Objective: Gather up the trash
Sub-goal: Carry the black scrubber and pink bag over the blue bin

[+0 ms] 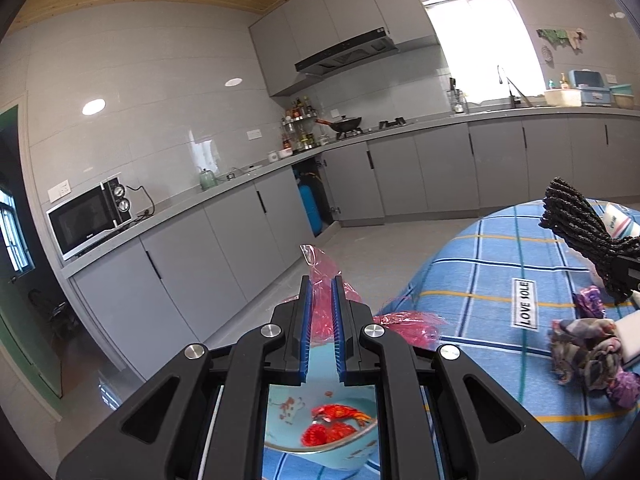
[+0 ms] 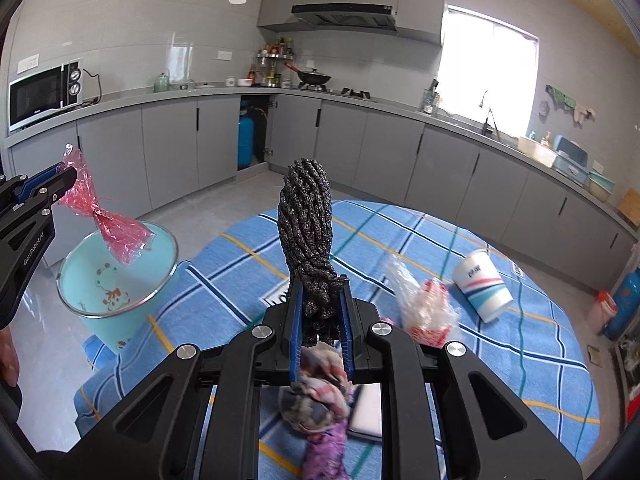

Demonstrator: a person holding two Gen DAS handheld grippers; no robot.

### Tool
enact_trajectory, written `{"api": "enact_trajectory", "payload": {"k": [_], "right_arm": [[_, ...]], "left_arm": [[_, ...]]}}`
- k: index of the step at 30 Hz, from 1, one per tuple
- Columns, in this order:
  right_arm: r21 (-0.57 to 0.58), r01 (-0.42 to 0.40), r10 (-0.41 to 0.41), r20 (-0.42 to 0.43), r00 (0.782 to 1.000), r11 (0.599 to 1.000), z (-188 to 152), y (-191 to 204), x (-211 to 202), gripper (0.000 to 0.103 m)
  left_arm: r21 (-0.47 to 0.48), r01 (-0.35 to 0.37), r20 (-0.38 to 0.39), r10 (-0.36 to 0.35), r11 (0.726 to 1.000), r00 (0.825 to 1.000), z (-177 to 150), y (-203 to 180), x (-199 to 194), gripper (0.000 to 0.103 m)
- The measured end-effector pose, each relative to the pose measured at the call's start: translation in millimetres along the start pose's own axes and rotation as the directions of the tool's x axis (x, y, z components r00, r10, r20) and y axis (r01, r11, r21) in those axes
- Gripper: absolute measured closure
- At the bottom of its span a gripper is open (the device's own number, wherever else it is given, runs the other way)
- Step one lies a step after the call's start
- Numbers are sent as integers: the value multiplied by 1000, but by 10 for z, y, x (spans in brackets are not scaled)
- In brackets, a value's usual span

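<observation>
1. The round table under its blue plaid cloth (image 2: 400, 240) is your landmark; every place below is given from it.
2. The pale turquoise enamel bin with a steel rim (image 2: 116, 276) stands at the table's left edge, just beside the cloth.
3. Your right gripper (image 2: 322, 312) hangs above the table's near side, its tongs closed narrow on a twisted bundle of dark speckled rope (image 2: 306, 216) that points up and away.
4. Your left gripper (image 1: 321, 308) sits off the table's left edge, over the bin, with its tongs pinched narrow on a crinkled pink cellophane wrapper (image 2: 106, 220).
5. A white paper cup with pink and blue stripes (image 2: 482, 284) lies tipped on the table's far right part.
6. A crumpled clear wrapper with red print (image 2: 424, 308) lies on the table near the cup, on its left.
</observation>
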State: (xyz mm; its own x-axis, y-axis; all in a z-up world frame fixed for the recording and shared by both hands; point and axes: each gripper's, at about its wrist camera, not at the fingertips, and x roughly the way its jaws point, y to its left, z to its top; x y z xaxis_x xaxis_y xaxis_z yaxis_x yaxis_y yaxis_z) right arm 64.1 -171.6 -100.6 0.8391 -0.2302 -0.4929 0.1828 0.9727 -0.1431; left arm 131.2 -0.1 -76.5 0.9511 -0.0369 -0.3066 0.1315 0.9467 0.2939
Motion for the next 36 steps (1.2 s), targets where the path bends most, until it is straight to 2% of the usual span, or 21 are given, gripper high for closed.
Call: {"api": "enact_trajectory", "payload": {"k": [13, 25, 36], "right_arm": [[-40, -64, 65, 10, 998, 997, 175, 366, 144, 86], [-69, -128, 130, 21, 991, 989, 320, 680, 281, 86], [-105, -192, 195, 18, 981, 976, 411, 980, 399, 86]], "left_arm": [[-26, -72, -20, 72, 997, 997, -28, 315, 160, 93], [-22, -159, -38, 158, 987, 987, -91, 570, 361, 93], [-23, -194, -63, 192, 981, 979, -159, 684, 495, 93]]}}
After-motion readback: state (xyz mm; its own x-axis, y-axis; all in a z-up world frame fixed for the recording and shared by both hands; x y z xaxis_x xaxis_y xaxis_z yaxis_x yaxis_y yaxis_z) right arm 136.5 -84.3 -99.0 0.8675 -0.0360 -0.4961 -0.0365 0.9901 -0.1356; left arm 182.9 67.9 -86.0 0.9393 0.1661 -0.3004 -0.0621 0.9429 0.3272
